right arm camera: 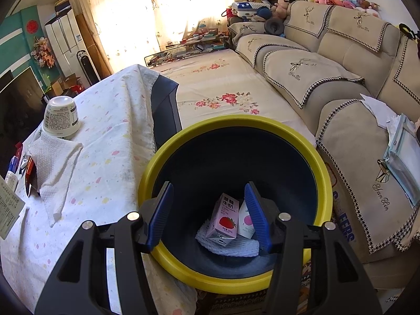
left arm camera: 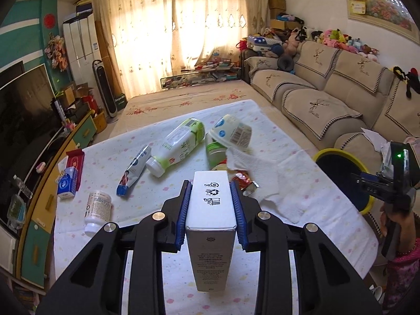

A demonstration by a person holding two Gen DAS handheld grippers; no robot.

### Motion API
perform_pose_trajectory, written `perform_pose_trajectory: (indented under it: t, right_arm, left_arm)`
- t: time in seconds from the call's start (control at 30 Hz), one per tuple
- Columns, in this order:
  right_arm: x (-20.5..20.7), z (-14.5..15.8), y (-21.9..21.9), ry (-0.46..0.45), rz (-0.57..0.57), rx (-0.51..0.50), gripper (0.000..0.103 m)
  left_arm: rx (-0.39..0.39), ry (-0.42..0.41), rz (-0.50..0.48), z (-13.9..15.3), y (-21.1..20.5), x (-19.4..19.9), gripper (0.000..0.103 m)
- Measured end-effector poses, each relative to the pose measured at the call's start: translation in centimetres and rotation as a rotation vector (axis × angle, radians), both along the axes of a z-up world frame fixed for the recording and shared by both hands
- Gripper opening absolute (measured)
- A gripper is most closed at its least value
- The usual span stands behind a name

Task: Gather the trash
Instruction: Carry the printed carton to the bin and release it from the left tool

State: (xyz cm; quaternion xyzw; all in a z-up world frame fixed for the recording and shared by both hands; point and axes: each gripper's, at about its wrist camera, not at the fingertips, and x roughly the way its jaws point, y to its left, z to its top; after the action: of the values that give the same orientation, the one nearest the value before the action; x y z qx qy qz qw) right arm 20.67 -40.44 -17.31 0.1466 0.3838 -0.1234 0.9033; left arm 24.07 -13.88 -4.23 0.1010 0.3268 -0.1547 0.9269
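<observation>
My left gripper is shut on a tall white and grey carton, its blue pads pressing both sides, and holds it above the cloth-covered table. On the table lie a green and white bottle, a tipped noodle cup, a paper towel, a squeezed tube and a small white bottle. My right gripper hangs open over the yellow-rimmed bin, nothing between its fingers. In the bin lie a pink strawberry milk carton, another small carton and crumpled paper.
A blue tissue pack and a red box sit at the table's left edge. A TV cabinet runs along the left. The beige sofa stands to the right, beyond the bin. A flowered floor mat lies behind the table.
</observation>
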Motion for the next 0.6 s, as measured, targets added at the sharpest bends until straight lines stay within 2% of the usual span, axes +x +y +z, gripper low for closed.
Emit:
perform_pose_trajectory:
  t: [0.23,0.47,0.6]
  right_arm:
    - [-0.4,-0.2,-0.5,-0.002,-0.007,0.013,0.054]
    - [-0.9,-0.5,-1.1,-0.004,-0.013,0.024,0.054]
    - [-1.0,-0.6,-1.3,-0.004,-0.015,0.028,0.054]
  left_arm:
    - [0.003,-0.003,-0.048,0.9,-1.9,-1.0,0.031]
    - [-0.004,0.054,-0.063,-1.5,-3.4,-0.5,0.031]
    - [0.007,0.057,-0.054,-2.8,-3.7,-0.4,0.031]
